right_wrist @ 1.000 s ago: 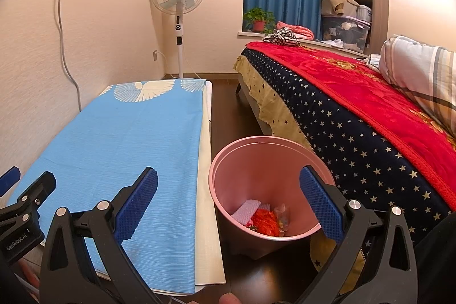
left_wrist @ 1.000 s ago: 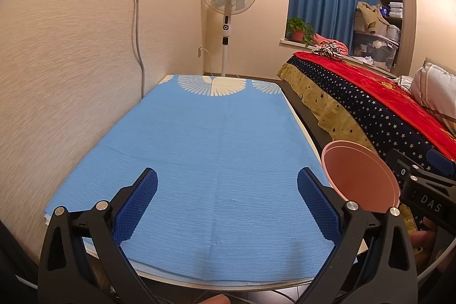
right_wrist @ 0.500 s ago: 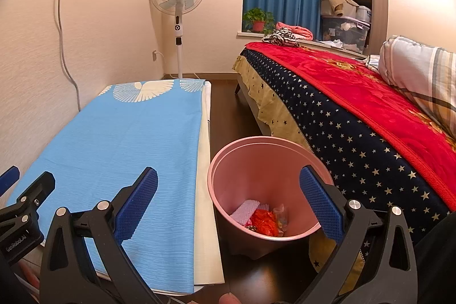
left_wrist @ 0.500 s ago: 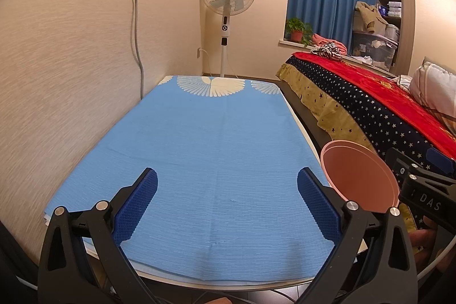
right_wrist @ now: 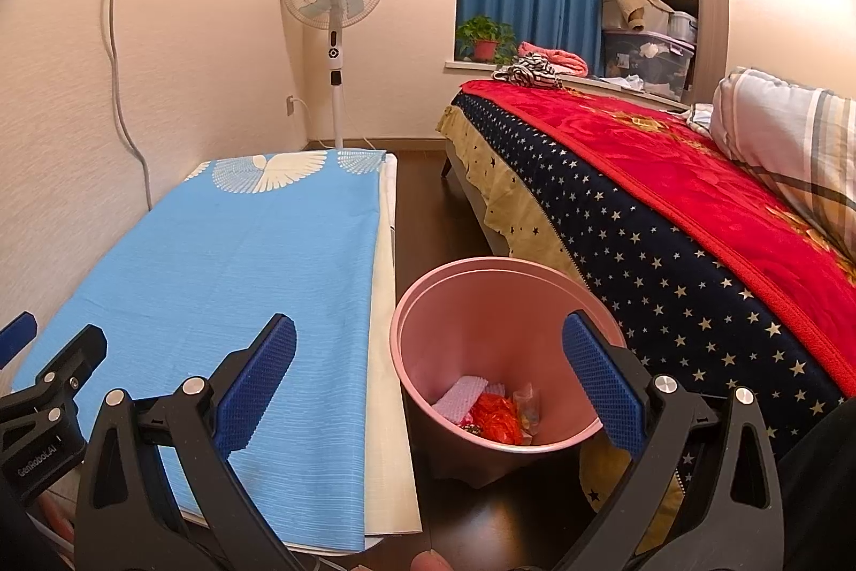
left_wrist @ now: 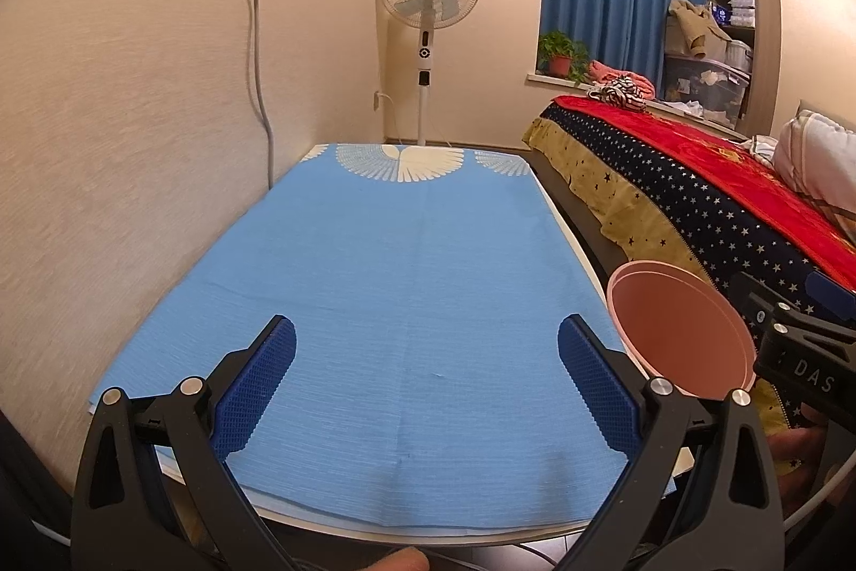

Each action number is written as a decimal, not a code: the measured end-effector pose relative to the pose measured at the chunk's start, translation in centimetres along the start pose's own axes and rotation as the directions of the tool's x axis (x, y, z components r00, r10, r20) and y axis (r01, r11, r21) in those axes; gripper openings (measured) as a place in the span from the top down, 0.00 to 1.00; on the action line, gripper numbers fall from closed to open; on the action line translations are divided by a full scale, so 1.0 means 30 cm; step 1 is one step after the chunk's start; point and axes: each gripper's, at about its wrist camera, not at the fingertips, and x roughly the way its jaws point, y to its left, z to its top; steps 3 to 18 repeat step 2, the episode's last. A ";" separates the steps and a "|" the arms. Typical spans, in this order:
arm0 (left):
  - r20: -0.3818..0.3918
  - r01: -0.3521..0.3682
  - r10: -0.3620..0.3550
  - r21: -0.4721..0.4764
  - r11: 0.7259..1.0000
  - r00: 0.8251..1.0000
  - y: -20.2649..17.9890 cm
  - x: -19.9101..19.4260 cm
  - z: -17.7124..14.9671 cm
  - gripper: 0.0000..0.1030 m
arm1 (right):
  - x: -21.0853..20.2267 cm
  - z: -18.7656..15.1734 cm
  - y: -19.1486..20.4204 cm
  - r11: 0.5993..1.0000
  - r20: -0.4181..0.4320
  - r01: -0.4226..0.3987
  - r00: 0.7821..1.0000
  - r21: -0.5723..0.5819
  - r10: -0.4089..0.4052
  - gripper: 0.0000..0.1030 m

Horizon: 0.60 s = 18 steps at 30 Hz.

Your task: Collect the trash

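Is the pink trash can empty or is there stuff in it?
Not empty: the pink trash can has red and white wrappers at its bottom.

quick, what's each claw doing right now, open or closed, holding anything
Left claw: open, holding nothing, above the blue cloth.
Right claw: open, holding nothing, near the pink bin.

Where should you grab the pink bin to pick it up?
Probably the top rim of the pink bin, coming from above: it stands upright and open on the floor, its thin wall fits between the right tool's open fingers, and the trash lies at the bottom, out of the way.
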 end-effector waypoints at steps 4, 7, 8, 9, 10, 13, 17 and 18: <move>-0.001 -0.001 0.001 0.001 1.000 1.000 0.000 0.000 0.000 0.08 | -0.001 0.001 -0.002 1.000 0.001 0.000 1.000 0.000 0.000 0.05; -0.001 -0.001 0.001 0.001 1.000 1.000 0.000 0.000 0.000 0.08 | -0.001 0.001 -0.002 1.000 0.001 0.000 1.000 0.000 0.000 0.05; -0.001 -0.001 0.001 0.001 1.000 1.000 0.000 0.000 0.000 0.08 | -0.001 0.001 -0.002 1.000 0.001 0.000 1.000 0.000 0.000 0.05; -0.001 -0.001 0.001 0.001 1.000 1.000 0.000 0.000 0.000 0.08 | -0.001 0.001 -0.002 1.000 0.001 0.000 1.000 0.000 0.000 0.05; -0.001 -0.001 0.001 0.001 1.000 1.000 0.000 0.000 0.000 0.08 | -0.001 0.001 -0.002 1.000 0.001 0.000 1.000 0.000 0.000 0.05; -0.001 -0.001 0.001 0.001 1.000 1.000 0.000 0.000 0.000 0.08 | -0.001 0.001 -0.002 1.000 0.001 0.000 1.000 0.000 0.000 0.05; -0.001 -0.001 0.001 0.001 1.000 1.000 0.000 0.000 0.000 0.08 | -0.001 0.001 -0.002 1.000 0.001 0.000 1.000 0.000 0.000 0.05; -0.001 -0.001 0.001 0.001 1.000 1.000 0.000 0.000 0.000 0.08 | -0.001 0.001 -0.002 1.000 0.001 0.000 1.000 0.000 0.000 0.05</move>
